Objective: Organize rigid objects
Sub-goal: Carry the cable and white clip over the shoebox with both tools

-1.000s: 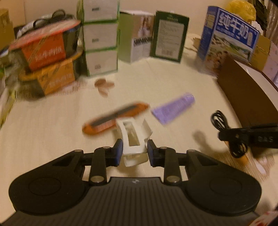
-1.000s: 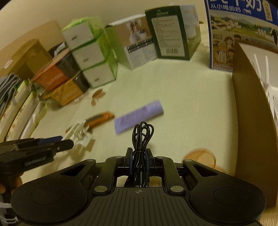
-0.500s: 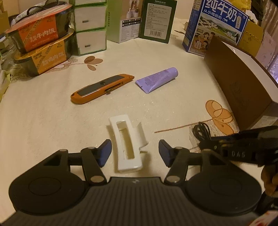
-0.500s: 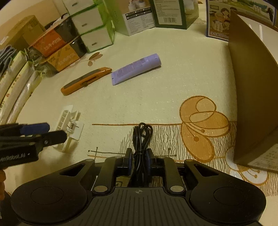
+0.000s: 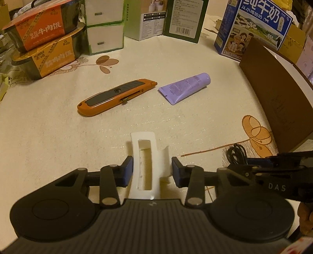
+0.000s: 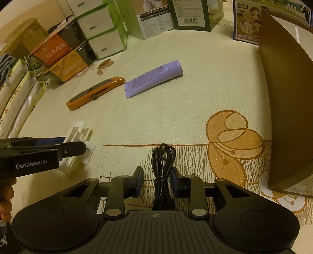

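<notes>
A white hair clip (image 5: 145,162) lies on the tablecloth between the pads of my left gripper (image 5: 151,172); both pads touch its sides. It also shows in the right wrist view (image 6: 76,144). A coiled black cable (image 6: 163,172) lies between the fingers of my right gripper (image 6: 156,180), which is open with gaps on both sides. An orange utility knife (image 5: 115,94) and a purple tube (image 5: 185,88) lie farther out on the cloth.
A brown box (image 5: 277,97) stands at the right. Food boxes (image 5: 45,41), white drawers (image 5: 105,29), cartons (image 5: 183,17) and a blue milk carton (image 5: 252,29) line the back. Packets (image 6: 17,93) lie at the left.
My left gripper let go of the clip, then closed around it again on the table. My right gripper lowered the cable to the cloth and opened off it.
</notes>
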Available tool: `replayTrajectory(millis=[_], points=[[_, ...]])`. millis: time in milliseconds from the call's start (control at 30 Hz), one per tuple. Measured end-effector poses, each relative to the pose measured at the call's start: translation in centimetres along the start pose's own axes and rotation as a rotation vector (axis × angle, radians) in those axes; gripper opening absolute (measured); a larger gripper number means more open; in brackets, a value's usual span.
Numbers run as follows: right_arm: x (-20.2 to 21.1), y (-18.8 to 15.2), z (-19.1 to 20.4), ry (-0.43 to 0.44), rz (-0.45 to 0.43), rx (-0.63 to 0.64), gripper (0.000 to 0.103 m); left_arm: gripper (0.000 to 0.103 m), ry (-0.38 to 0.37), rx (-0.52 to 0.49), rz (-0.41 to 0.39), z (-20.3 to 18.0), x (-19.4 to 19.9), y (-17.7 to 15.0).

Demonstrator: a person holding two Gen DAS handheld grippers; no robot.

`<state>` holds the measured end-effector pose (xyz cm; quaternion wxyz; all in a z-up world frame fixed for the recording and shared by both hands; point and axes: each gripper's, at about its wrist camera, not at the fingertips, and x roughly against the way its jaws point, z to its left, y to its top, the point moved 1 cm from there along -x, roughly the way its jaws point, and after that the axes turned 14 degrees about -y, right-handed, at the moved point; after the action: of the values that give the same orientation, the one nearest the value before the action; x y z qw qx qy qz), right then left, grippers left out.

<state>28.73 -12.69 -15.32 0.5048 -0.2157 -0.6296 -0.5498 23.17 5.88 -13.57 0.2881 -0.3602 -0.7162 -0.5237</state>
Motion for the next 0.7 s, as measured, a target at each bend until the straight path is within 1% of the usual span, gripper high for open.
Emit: replayTrajectory(millis=[333, 500, 533, 600, 633, 700], points=[[-0.2, 0.1, 0.2, -0.011, -0.003, 0.01, 0.027, 0.036, 0.014, -0.03, 0.017, -1.1, 1.1, -1.9], [-0.2, -0.4, 0.7, -0.031, -0.033, 0.046, 0.027, 0.036, 0.03, -0.057, 0.019, -1.5, 1.1, -2.2], [-0.1, -0.6, 0.8, -0.039, -0.043, 0.062, 0.026, 0.036, 0.032, -0.06, 0.018, -1.5, 1.1, -2.2], [0.1, -0.9, 1.2, -0.065, -0.065, 0.101, 0.017, 0.036, 0.038, -0.069, 0.018, -1.7, 1.1, -2.2], [0.1, -1.1, 1.2, -0.068, -0.07, 0.106, 0.015, 0.036, 0.04, -0.074, 0.019, -1.8, 1.2, -2.3], [0.2, -1.2, 0.9, -0.06, -0.07, 0.09, 0.014, 0.036, 0.034, -0.081, 0.021, -2.0, 1.2, -2.3]])
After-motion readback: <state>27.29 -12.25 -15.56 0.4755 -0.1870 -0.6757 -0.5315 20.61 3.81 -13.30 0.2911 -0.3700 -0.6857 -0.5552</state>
